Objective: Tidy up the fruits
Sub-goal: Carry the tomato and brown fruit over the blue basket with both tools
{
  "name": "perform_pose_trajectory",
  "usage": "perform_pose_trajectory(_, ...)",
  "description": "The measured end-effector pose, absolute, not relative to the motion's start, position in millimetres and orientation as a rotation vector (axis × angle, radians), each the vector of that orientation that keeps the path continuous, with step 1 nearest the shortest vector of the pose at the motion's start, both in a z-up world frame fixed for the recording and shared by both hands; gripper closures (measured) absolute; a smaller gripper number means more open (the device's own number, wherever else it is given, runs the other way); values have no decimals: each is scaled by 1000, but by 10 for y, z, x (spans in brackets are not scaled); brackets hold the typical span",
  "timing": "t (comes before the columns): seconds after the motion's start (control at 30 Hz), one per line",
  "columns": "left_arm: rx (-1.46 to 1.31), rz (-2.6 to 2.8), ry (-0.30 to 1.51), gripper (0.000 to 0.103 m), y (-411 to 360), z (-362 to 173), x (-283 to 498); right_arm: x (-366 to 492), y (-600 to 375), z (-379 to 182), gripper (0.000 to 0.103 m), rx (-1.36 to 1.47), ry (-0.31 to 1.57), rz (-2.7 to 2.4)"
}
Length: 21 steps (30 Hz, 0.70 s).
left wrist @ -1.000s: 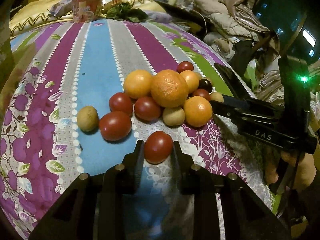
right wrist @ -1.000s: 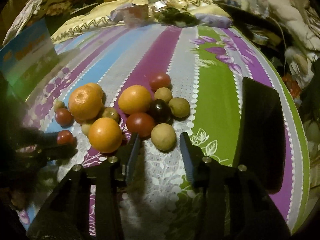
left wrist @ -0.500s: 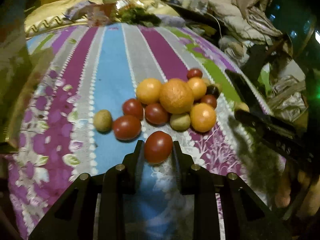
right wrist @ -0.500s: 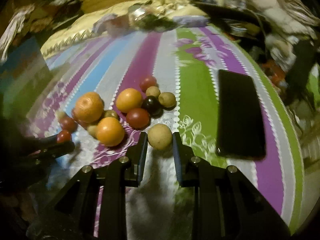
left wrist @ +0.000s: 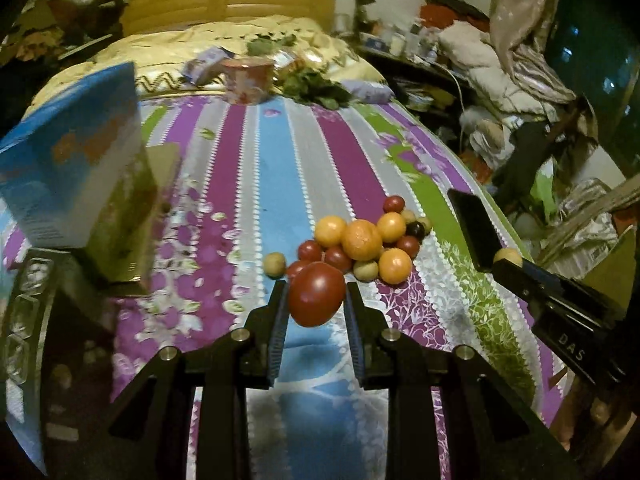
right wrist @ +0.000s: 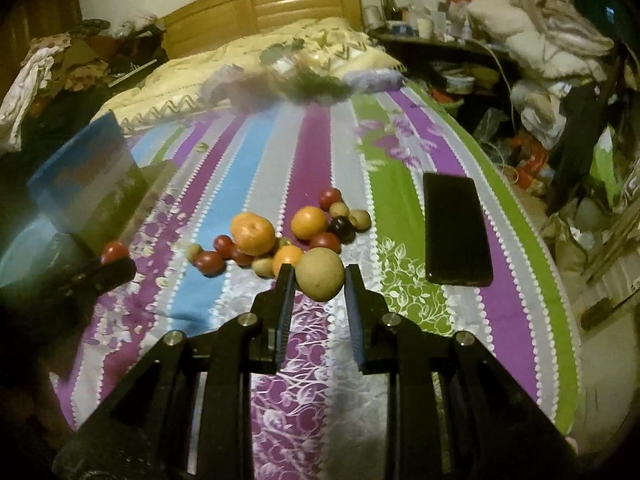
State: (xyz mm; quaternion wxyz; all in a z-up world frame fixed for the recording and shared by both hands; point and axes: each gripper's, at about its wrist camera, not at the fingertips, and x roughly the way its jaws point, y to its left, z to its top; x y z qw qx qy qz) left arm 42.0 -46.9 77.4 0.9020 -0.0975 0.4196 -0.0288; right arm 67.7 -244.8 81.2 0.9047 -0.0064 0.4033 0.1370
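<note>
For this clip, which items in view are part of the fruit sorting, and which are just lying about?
Part of the job:
- round red tomato, held in the left gripper
- round tan-brown fruit, held in the right gripper
- pile of oranges, tomatoes and small brown fruits on the striped cloth

Lying about:
- flat black phone
- blue cardboard box
- pink printed cup

The bedspread [left wrist: 256, 184] runs in long stripes of purple, sky blue, grey and leaf green, edged with white dotted lines and sprinkled with white and purple leaf and flower prints. The tomato [left wrist: 316, 299] is deep red; the round fruit [right wrist: 321, 274] is dull tan-brown. Oranges [left wrist: 362, 239] in the pile glow bright orange beside one near-black plum [left wrist: 416, 230]. The phone [right wrist: 456, 229] is glossy black, the box [left wrist: 76, 168] blue, the headboard [right wrist: 260, 10] honey-coloured wood.
</note>
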Motion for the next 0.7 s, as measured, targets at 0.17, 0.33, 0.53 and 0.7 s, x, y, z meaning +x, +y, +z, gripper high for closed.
perform_pose_trajectory(0.17, -198, -27, 824, 75, -329, 1028, 242, 548, -2267, 1023, 77, -30, 799, 315)
perform_pose_trajectory(0.33, -206, 23, 773, 75, -65, 1305, 48, 453, -1995, 1228, 77, -45, 764, 370)
perform_pose_trajectory(0.53, -244, 110, 735, 75, 418, 1532, -188, 333, -1500, 1462, 77, -68, 736, 466)
perform_pose_trajectory(0.7, -278, 207, 715, 75, 912, 1648, -458, 229, -1032, 1597, 77, -98, 730, 565)
